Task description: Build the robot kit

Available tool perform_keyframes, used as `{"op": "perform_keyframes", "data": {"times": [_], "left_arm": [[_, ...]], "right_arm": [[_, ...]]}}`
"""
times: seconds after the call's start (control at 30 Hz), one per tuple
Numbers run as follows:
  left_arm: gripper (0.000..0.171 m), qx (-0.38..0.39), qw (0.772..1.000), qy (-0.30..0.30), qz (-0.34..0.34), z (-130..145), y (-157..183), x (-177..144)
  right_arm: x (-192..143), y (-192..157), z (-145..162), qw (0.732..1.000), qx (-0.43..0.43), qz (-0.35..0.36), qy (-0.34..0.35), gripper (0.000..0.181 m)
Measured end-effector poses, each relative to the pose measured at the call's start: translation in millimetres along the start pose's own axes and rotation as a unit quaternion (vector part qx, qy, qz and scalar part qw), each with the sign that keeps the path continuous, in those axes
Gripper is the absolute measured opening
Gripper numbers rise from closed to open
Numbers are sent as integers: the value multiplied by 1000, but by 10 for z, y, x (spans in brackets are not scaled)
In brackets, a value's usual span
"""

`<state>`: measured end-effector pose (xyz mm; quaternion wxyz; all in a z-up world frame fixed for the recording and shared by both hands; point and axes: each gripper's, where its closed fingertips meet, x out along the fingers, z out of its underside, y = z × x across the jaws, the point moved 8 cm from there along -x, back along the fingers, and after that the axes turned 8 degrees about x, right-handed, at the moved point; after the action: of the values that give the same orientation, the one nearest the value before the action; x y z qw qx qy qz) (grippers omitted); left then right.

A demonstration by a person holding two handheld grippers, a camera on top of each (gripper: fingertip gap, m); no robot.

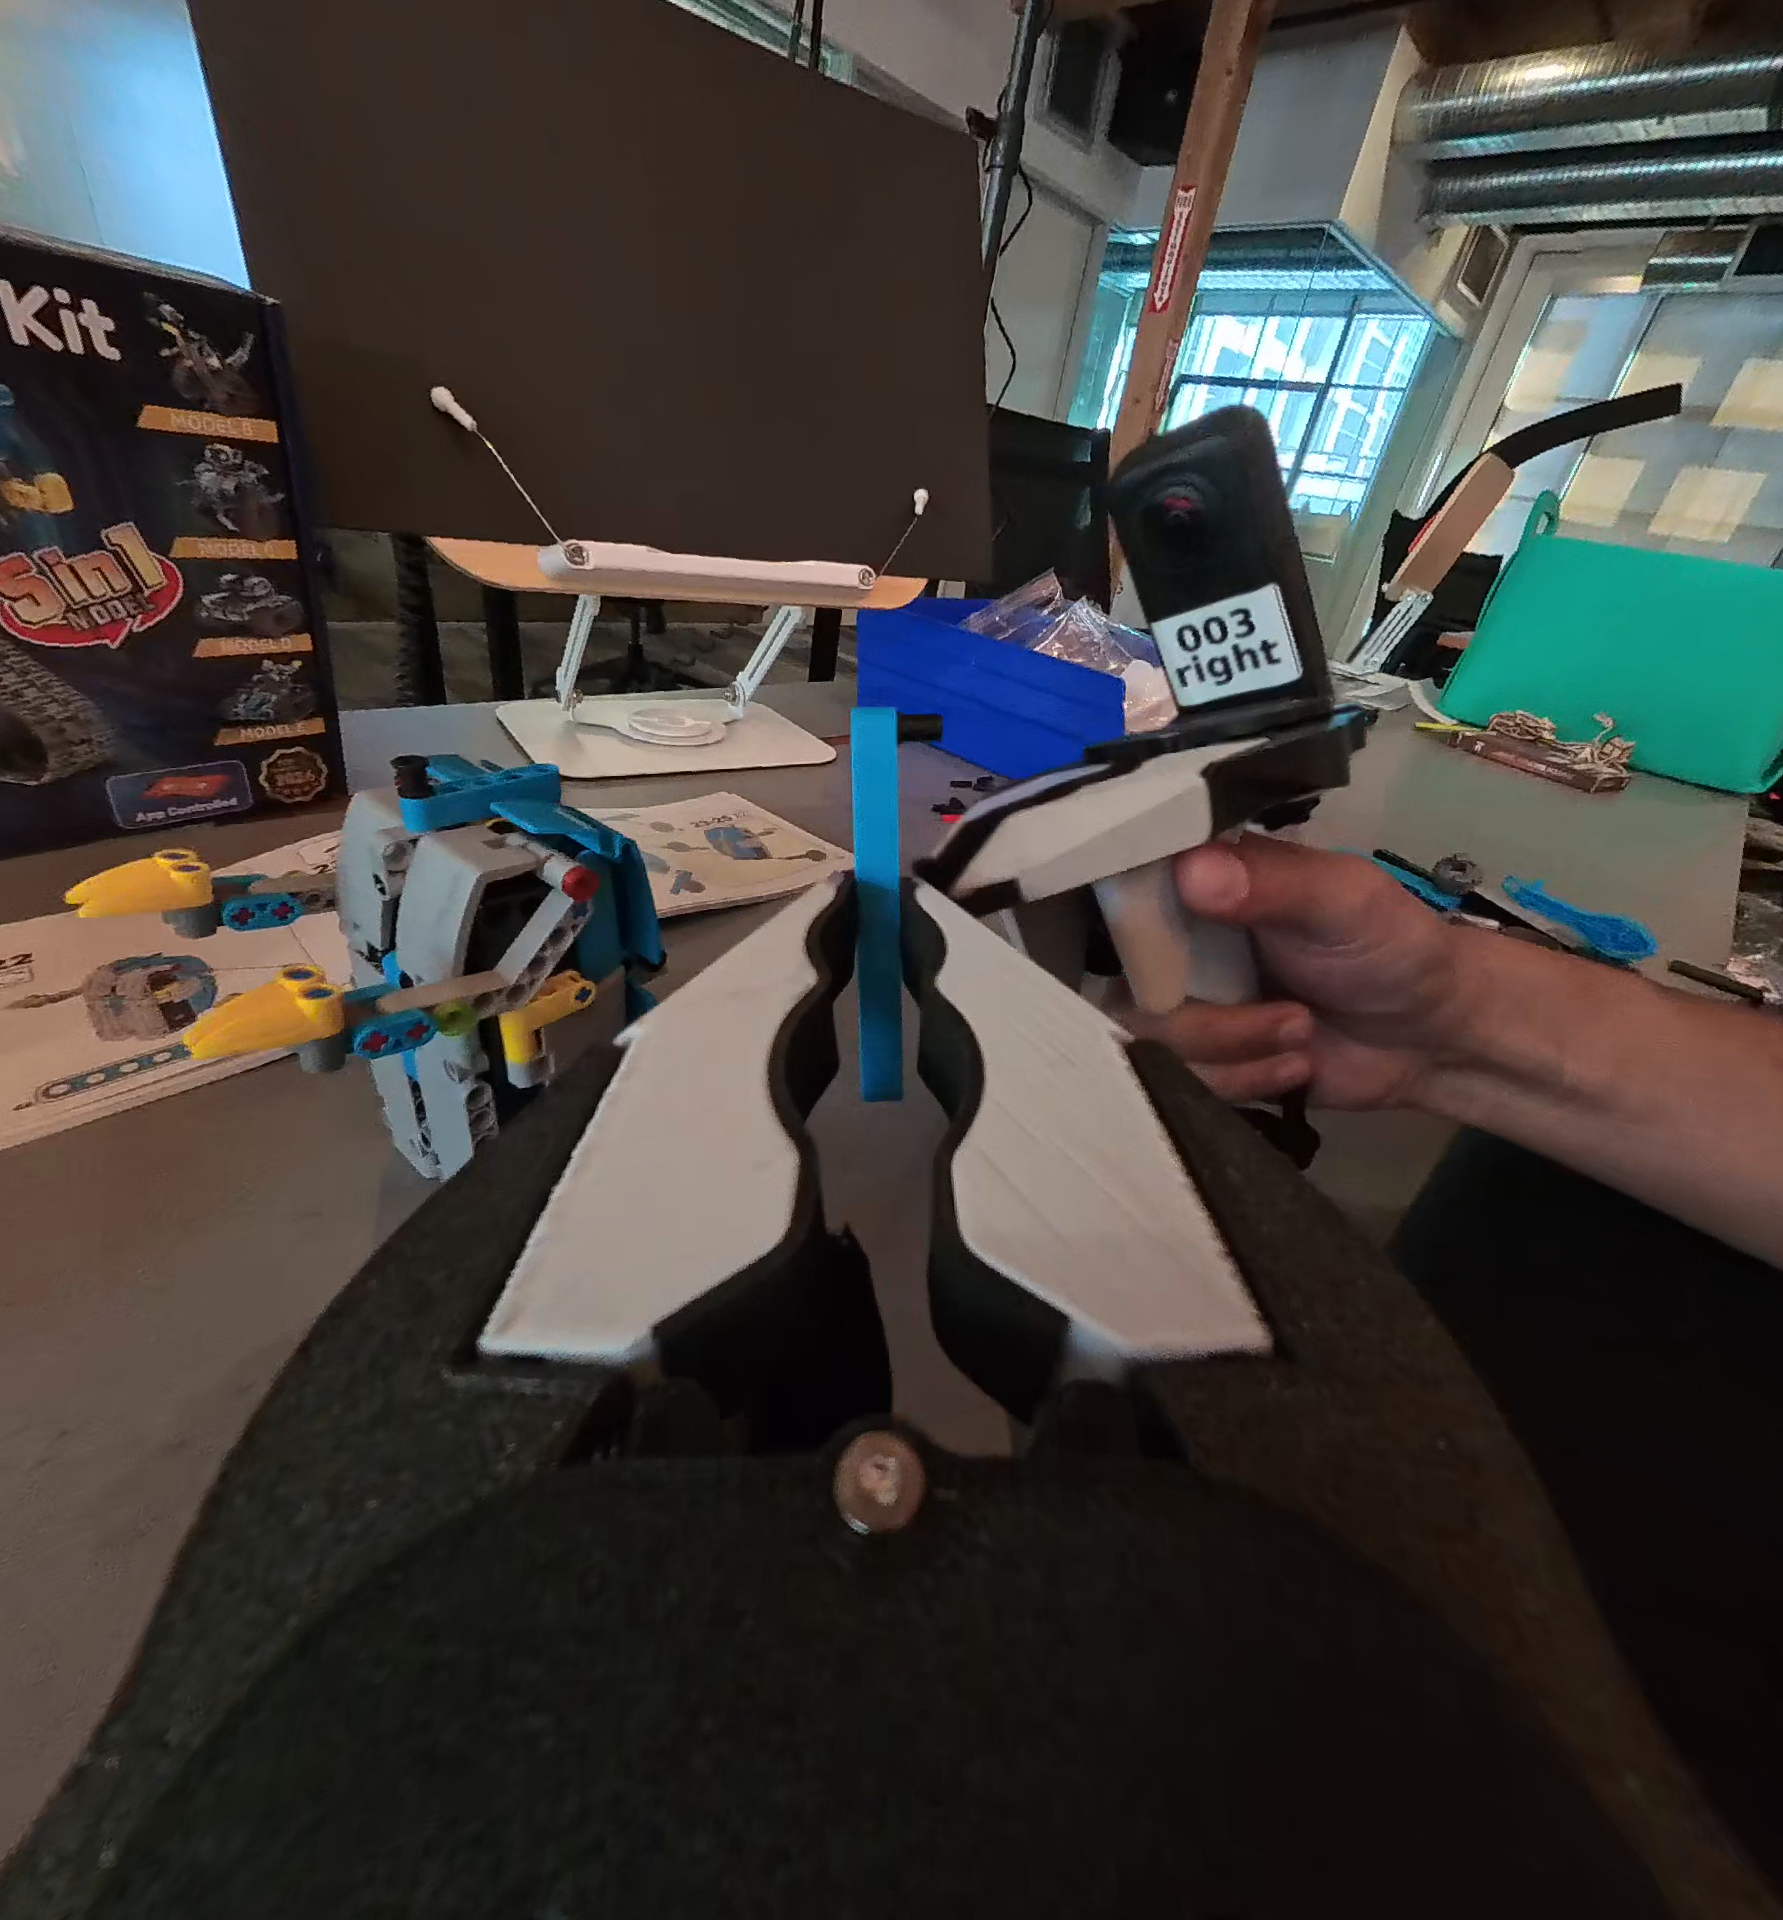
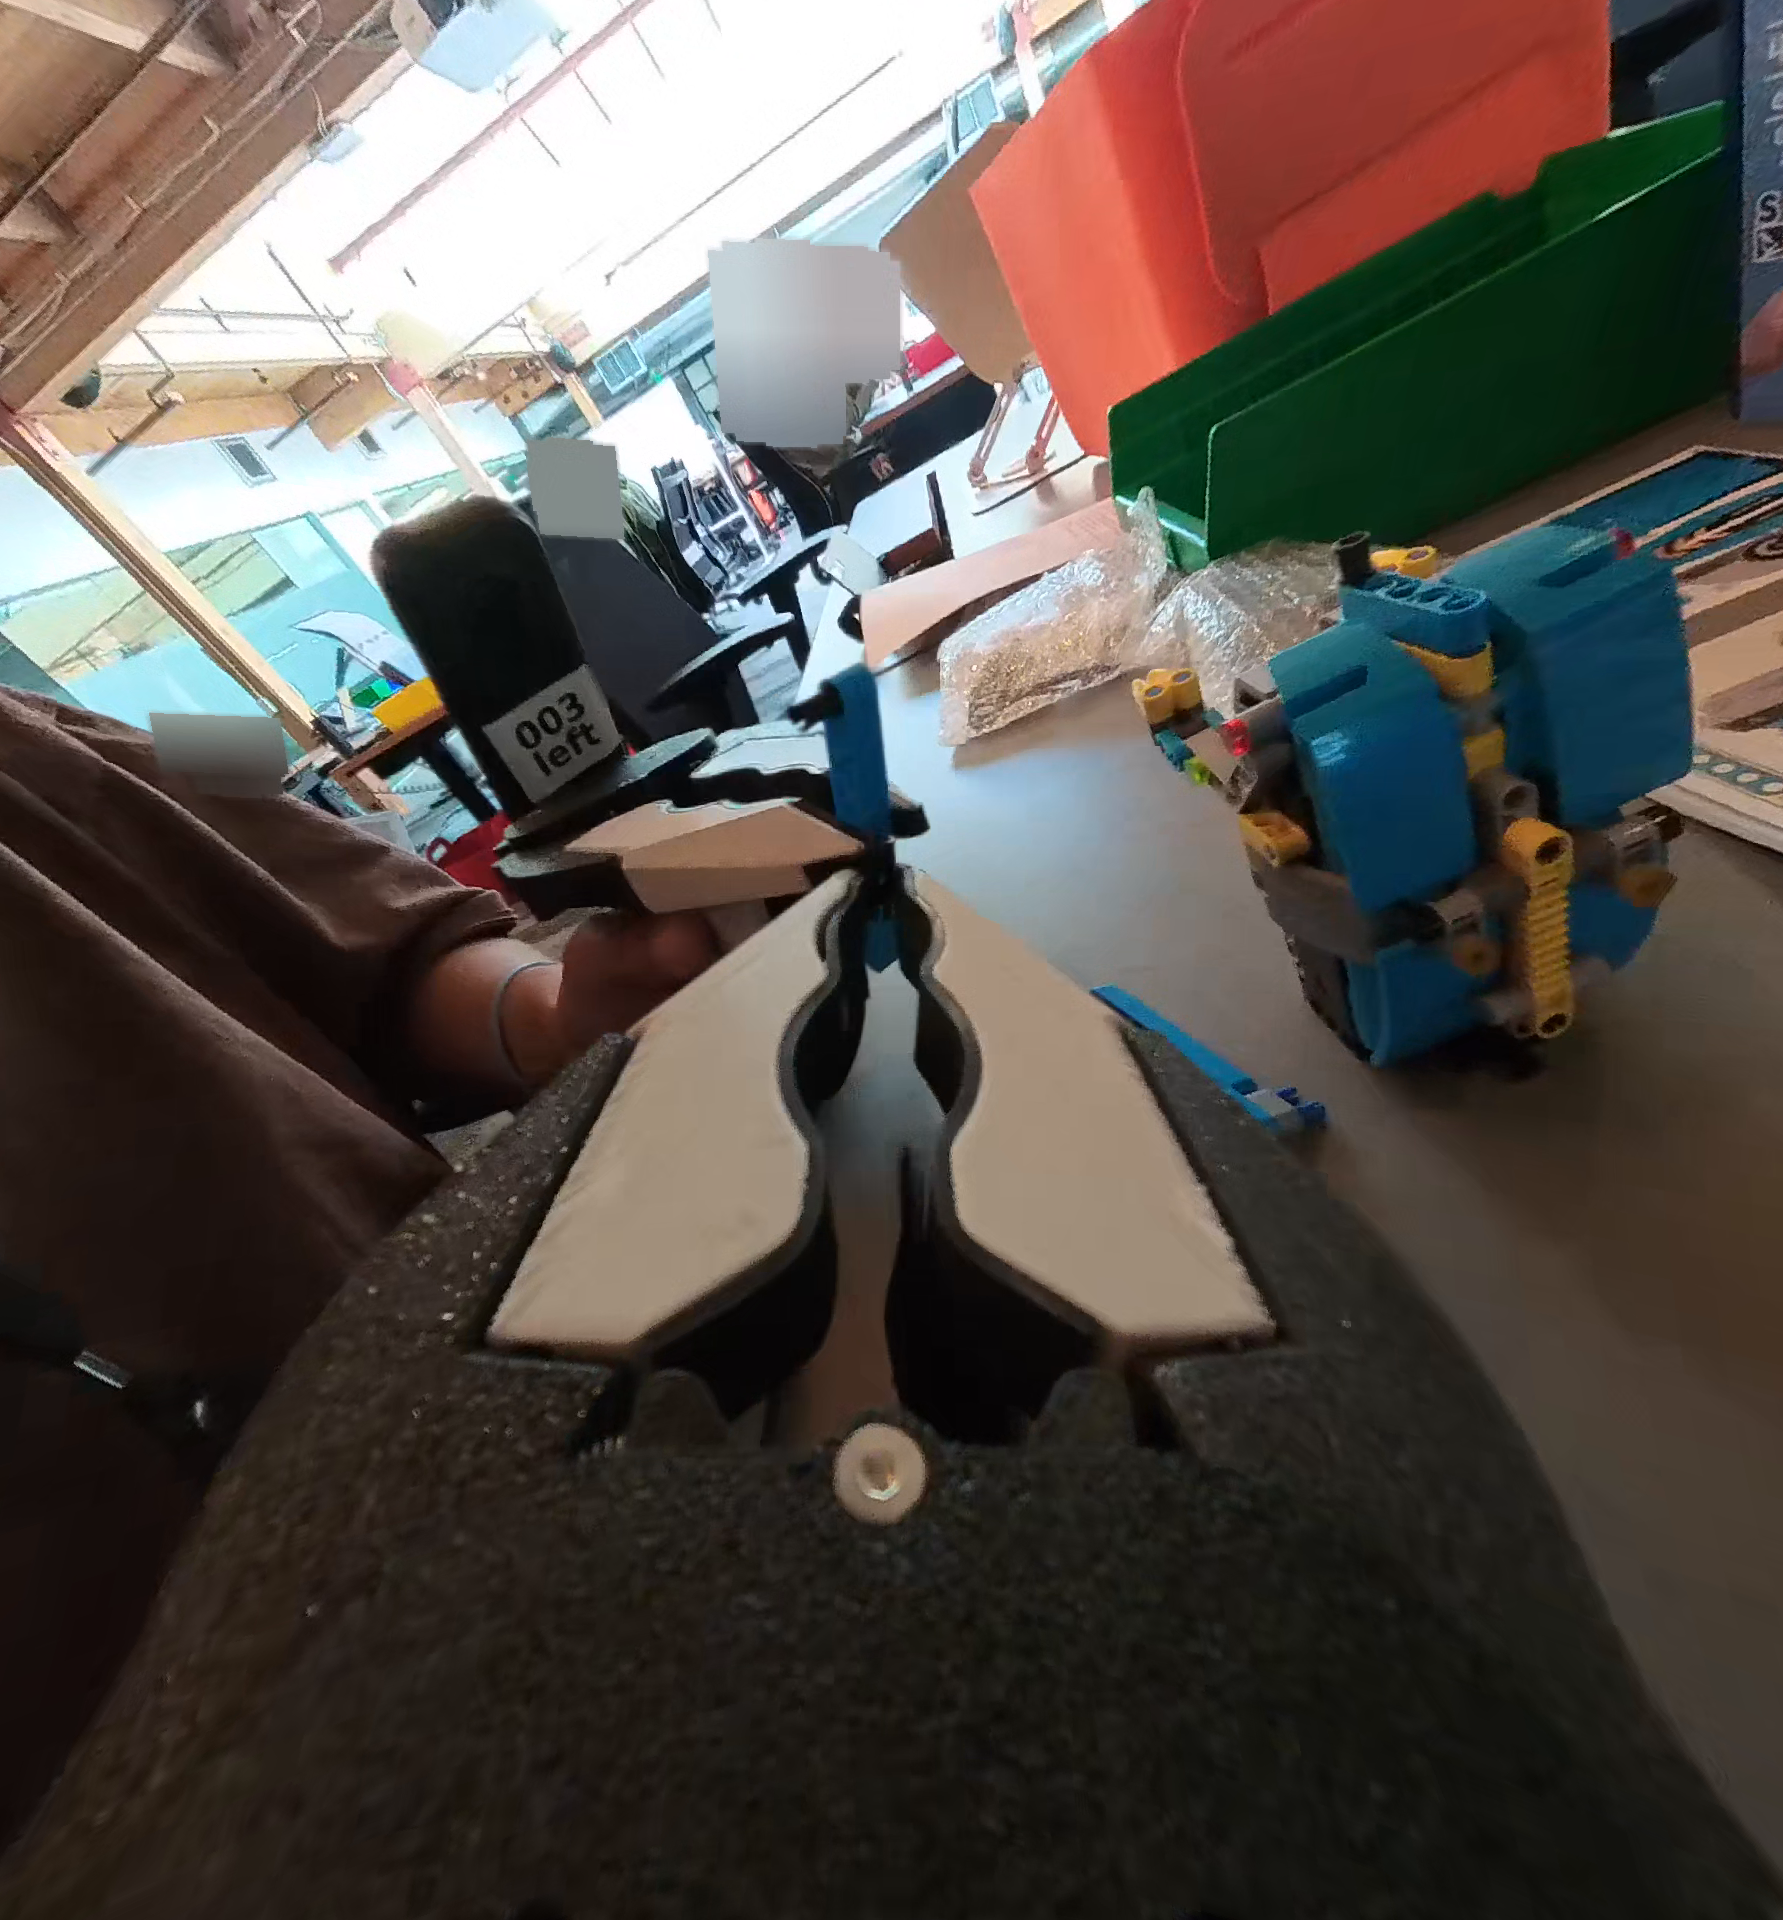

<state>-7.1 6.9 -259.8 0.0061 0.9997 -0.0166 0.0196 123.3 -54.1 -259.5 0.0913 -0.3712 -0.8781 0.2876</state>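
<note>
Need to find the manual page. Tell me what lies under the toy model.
Under and beside the toy model lie open instruction sheets on the grey table. The print directly beneath its base is covered.

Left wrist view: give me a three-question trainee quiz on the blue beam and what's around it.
1. True or false: the left tool is shut on the blue beam, held upright.
2. The toy model is: A) in the right tool; B) standing on the table; C) inside a green bin.
3. Fill in: a black ___ sticks out near the beam's top.

Key: 1 true; 2 B; 3 pin.
</note>
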Motion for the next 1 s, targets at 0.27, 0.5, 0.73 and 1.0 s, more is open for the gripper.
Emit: {"op": "perform_keyframes", "data": {"times": [0.27,0.5,0.73,1.0], "left_arm": [[7,18,1000,-14,16,26,5,21],[7,116,991,-57,21,80,31,41],[7,231,968,-96,19,146,54,34],[6,-100,993,-18,56,85,-137,54]], "right_arm": [[42,-13,71,1000,-10,1,-24,5],[29,65,141,999,21,-5,-38,4],[56,128,225,997,13,15,-70,4],[-15,-225,-89,968,-204,136,48,3]]}}
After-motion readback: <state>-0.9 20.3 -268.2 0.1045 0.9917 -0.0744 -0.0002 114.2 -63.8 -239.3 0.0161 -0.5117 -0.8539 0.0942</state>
